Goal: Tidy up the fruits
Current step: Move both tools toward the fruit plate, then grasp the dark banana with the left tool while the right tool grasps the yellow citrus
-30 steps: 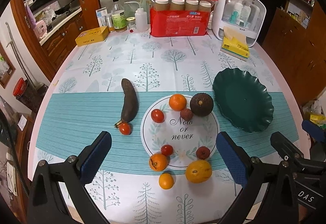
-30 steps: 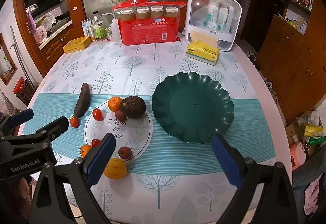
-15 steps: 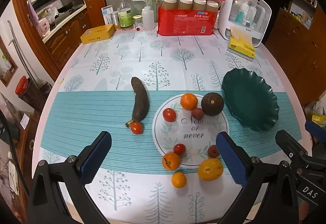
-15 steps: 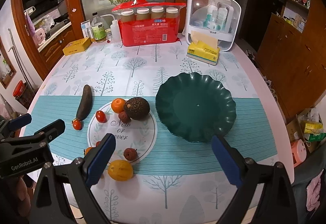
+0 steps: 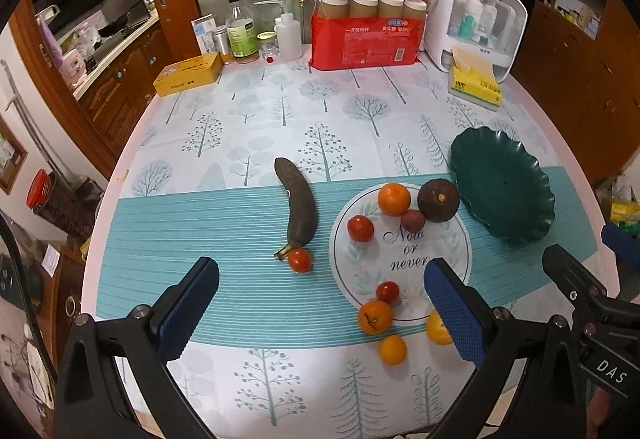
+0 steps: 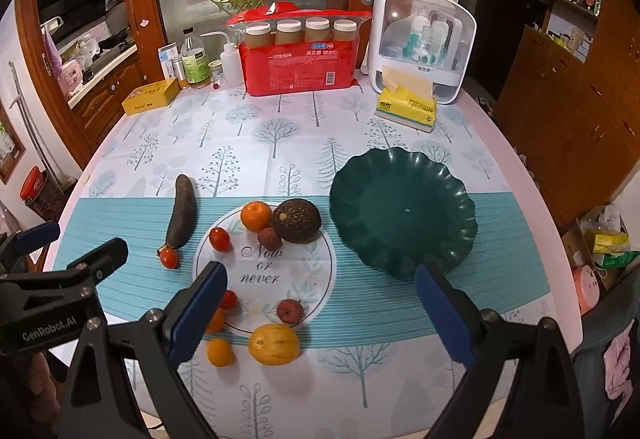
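An empty dark green scalloped plate [image 6: 404, 215] [image 5: 502, 185] sits on the table's right side. Left of it, fruits lie on and around a round "Now or never" mat [image 6: 266, 267]: a dark avocado [image 6: 297, 226], an orange [image 6: 256, 216], tomatoes [image 6: 220, 239], a lychee [image 6: 289, 311], a yellow fruit [image 6: 274, 344], small oranges [image 5: 393, 350]. A blackened banana [image 5: 298, 209] lies left of the mat, a tomato [image 5: 299, 260] at its tip. My left gripper [image 5: 320, 315] and right gripper [image 6: 320, 315] are both open and empty, held above the table's near edge.
At the back stand a red pack of paper cups [image 6: 298, 57], a white storage box [image 6: 424, 43], a yellow tissue pack [image 6: 406, 107], a yellow tin [image 6: 150, 97] and several bottles [image 6: 196, 61]. Wooden cabinets stand to the right.
Both grippers have shifted a little to the left and back, so the fruits and plate now sit further right in both views. Nothing on the table moved.
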The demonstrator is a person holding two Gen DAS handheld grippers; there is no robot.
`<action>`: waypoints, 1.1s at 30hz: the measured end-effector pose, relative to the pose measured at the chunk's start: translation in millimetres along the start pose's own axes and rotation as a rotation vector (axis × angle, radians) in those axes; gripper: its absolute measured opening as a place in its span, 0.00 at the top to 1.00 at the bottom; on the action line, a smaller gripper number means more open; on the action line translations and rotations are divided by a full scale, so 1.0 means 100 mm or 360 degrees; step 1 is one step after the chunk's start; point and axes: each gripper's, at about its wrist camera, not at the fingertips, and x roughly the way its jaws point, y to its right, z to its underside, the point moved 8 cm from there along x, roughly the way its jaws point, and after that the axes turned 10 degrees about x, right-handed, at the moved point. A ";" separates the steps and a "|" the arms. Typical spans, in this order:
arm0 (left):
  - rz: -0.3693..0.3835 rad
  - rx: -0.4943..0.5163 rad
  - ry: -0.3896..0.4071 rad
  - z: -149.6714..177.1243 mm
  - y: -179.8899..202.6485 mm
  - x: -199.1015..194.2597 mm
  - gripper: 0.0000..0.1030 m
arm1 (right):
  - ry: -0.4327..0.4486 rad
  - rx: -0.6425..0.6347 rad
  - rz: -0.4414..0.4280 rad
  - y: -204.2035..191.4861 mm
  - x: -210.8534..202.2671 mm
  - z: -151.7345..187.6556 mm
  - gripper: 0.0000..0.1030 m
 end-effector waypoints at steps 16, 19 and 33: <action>0.0103 0.0037 -0.0278 0.33 -0.56 0.71 0.01 | -0.0307 0.0248 0.0097 -0.10 0.51 0.58 0.07; 0.0065 0.0085 -0.0286 0.35 -0.67 0.90 0.01 | -0.0369 0.0322 0.0115 -0.07 0.64 0.74 0.11; 0.0236 0.0114 -0.0367 -0.07 -0.58 1.91 0.01 | -0.0493 0.0529 0.0088 0.04 1.03 1.18 0.28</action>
